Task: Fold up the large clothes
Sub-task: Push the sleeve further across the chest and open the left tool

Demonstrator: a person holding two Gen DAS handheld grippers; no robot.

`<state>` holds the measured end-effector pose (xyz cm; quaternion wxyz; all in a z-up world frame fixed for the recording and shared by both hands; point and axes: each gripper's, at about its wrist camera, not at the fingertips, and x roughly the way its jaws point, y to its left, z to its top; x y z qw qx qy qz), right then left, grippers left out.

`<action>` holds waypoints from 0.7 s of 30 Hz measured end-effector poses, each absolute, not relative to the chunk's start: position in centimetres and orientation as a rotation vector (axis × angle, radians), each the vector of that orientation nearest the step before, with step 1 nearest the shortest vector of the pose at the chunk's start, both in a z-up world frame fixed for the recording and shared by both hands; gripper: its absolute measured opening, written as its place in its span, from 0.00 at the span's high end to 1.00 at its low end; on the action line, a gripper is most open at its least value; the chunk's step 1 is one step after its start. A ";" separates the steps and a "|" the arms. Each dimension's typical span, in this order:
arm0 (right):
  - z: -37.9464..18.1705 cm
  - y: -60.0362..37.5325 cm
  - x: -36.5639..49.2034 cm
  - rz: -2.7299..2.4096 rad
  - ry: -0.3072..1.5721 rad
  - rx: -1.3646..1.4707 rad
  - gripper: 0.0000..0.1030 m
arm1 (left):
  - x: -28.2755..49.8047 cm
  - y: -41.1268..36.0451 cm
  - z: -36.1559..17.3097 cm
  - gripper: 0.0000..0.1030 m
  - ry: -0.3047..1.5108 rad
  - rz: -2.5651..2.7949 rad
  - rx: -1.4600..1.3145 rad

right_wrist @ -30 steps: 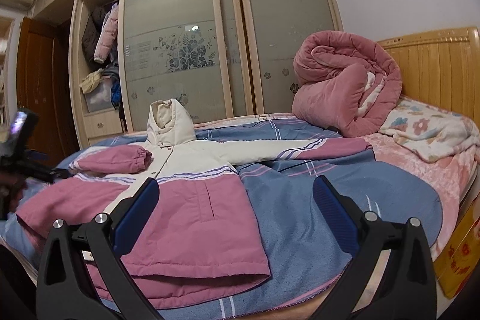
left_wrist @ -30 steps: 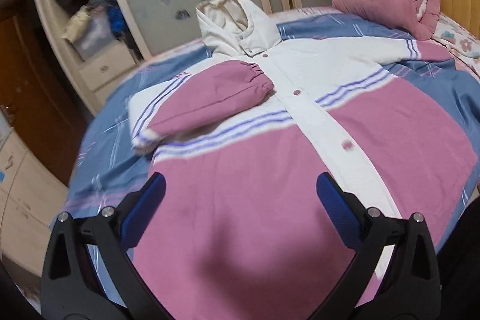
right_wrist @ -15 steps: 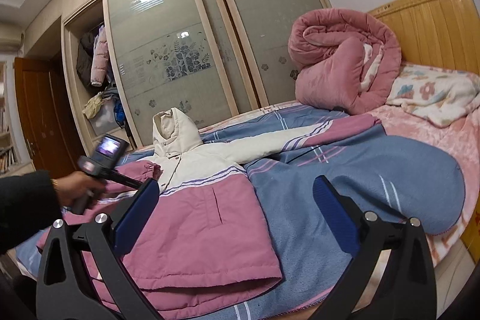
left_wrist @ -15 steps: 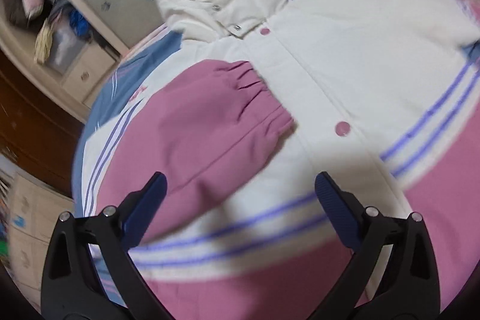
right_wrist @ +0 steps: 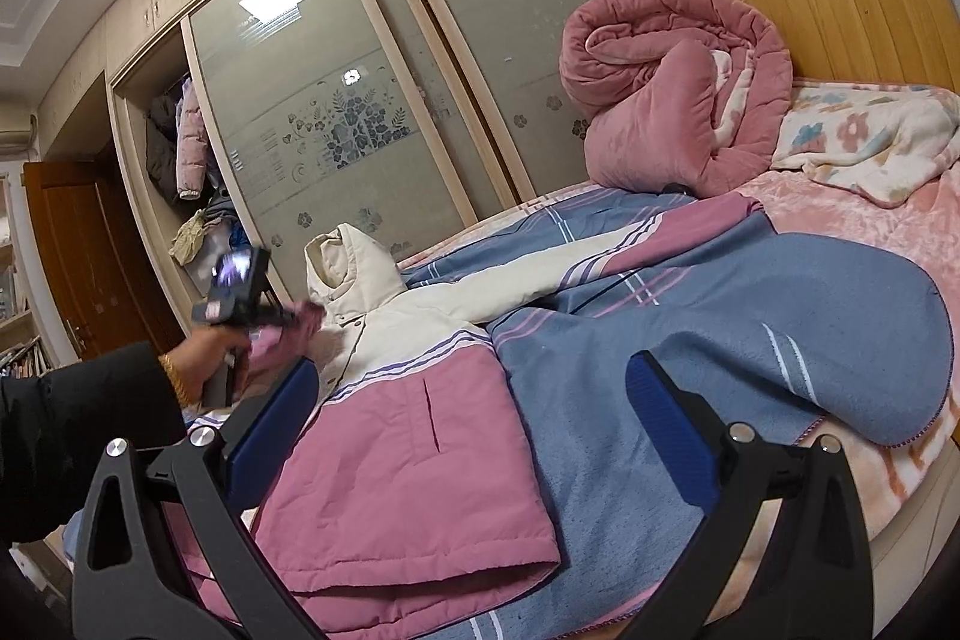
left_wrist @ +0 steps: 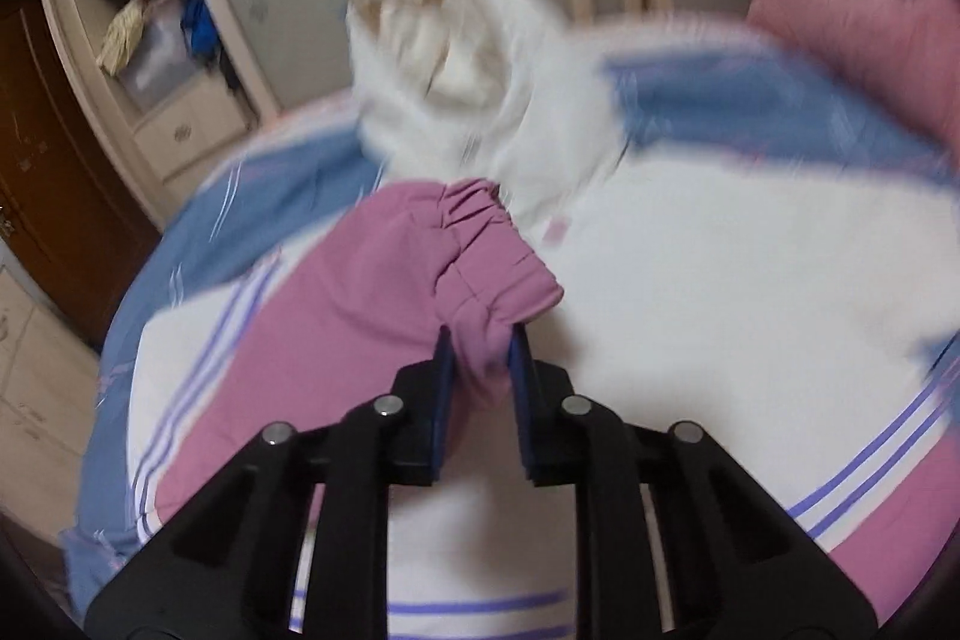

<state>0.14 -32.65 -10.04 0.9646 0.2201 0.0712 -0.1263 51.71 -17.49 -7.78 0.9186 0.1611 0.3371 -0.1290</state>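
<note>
At the centre of the left wrist frame, the gathered pink cuff (left_wrist: 480, 274) of the padded pink-and-white hooded jacket (right_wrist: 414, 436), spread on the bed (right_wrist: 720, 340), is being closed on by the left tool (left_wrist: 480, 358). The right tool (right_wrist: 474, 400) is held wide, empty. The jacket is judged soft, bulky, best gripped at cuffs.

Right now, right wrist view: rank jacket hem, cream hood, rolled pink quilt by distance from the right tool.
1. Jacket hem: just ahead of the right tool, low.
2. Cream hood: mid-bed, left.
3. Rolled pink quilt: farthest, by the headboard, upper right.
</note>
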 end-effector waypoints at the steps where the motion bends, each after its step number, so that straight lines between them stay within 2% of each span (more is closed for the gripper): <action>1: -10.1 -32.8 0.1 -0.254 0.143 0.454 0.01 | 51.2 -18.5 -6.5 0.83 0.656 -0.295 0.310; 6: -10.4 -33.3 0.2 -0.246 0.145 0.485 0.01 | 48.7 -25.0 -4.6 0.83 0.575 -0.434 0.289; 11: -10.3 -33.2 0.2 -0.245 0.147 0.475 0.01 | 47.3 -31.5 -7.5 0.82 0.648 -0.545 0.255; 12: -10.3 -33.3 0.1 -0.245 0.148 0.478 0.01 | 47.7 -32.4 -8.6 0.80 0.677 -0.552 0.248; 14: -10.3 -33.5 0.1 -0.243 0.149 0.484 0.01 | 48.4 -33.4 -10.9 0.66 0.768 -0.581 0.228; 16: -10.3 -33.7 -0.1 -0.245 0.147 0.492 0.01 | 48.2 -33.8 -12.9 0.08 0.824 -0.568 0.237; 17: -10.3 -33.8 -0.2 -0.245 0.145 0.495 0.01 | 47.6 -33.7 -13.4 0.02 0.806 -0.544 0.263; 21: -10.5 -34.0 -0.2 -0.242 0.142 0.512 0.01 | 43.8 -31.7 -12.8 0.02 0.711 -0.541 0.343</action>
